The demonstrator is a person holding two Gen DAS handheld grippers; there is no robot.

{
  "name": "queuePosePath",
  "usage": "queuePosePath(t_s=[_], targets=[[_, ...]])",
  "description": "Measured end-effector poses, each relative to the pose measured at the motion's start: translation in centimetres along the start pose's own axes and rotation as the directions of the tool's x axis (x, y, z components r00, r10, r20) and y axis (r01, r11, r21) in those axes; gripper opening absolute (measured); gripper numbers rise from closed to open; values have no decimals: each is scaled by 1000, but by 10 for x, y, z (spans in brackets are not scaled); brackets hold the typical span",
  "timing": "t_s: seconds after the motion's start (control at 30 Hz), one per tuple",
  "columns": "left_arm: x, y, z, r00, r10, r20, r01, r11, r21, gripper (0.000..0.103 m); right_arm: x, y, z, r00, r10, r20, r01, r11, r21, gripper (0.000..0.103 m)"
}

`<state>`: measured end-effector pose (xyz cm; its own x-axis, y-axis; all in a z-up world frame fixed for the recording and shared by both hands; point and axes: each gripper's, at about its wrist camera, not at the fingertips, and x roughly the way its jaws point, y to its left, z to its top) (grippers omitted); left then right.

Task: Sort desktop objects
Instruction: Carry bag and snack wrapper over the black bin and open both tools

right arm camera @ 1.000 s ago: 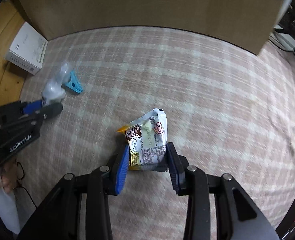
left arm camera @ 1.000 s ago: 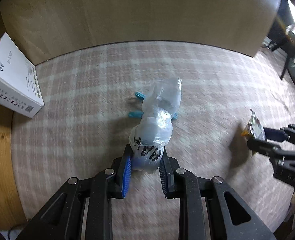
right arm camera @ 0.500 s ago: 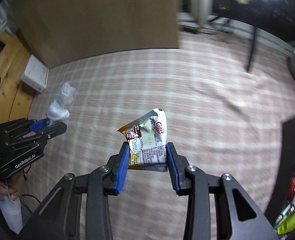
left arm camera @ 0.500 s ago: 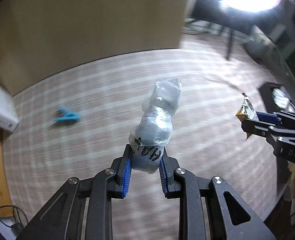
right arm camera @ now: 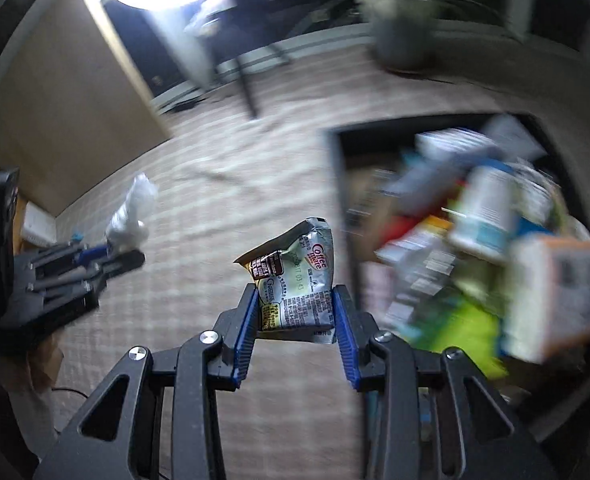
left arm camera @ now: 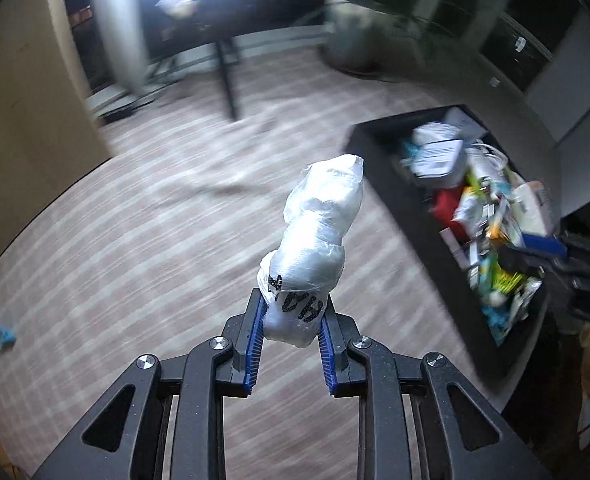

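My left gripper is shut on a clear plastic-wrapped bundle with black lettering, held above the checked tablecloth. My right gripper is shut on a Coffee-mate sachet, held up just left of a black bin full of mixed packets. In the left wrist view that bin lies to the right, and the right gripper hangs over it. The left gripper with its bundle shows at the left of the right wrist view.
A blue clip lies on the cloth at far left. A brown cardboard panel stands at the back left. A white box sits at the left edge. Table legs and a pot stand beyond the table.
Both grippers have swung right with their loads. The black bin has come into view, and the blue clip and white box have slid to the far left.
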<state>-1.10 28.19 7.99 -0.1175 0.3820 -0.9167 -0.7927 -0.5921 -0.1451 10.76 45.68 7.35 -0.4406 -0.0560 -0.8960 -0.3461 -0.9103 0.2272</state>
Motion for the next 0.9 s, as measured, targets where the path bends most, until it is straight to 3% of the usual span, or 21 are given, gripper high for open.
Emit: queuePosePath(t_s=[0.2, 0.43, 0.63, 0.7, 0.8, 0.87, 0.9], targets=[[29, -71, 47, 1000, -16, -5, 16, 996, 86, 23, -41, -91, -32, 998, -63, 24, 60, 989, 133, 35], [70, -114, 88, 999, 18, -29, -14, 991, 133, 23, -69, -182, -57, 990, -138, 24, 126, 955, 270, 35], [93, -137, 106, 998, 42, -47, -34, 985, 169, 24, -72, -224, -64, 986, -164, 10, 152, 932, 329, 35], [96, -141, 108, 997, 42, -57, -32, 985, 172, 29, -71, -231, -61, 987, -163, 12, 150, 932, 331, 36], [98, -142, 113, 994, 89, -67, -78, 985, 153, 47, -72, -235, -56, 990, -141, 13, 129, 936, 327, 48], [92, -138, 114, 997, 58, -58, -50, 990, 131, 47, -77, -235, -54, 989, -146, 24, 130, 934, 334, 62], [89, -136, 114, 997, 51, -54, -44, 992, 119, 47, -79, -233, -53, 987, -155, 35, 134, 933, 334, 63]])
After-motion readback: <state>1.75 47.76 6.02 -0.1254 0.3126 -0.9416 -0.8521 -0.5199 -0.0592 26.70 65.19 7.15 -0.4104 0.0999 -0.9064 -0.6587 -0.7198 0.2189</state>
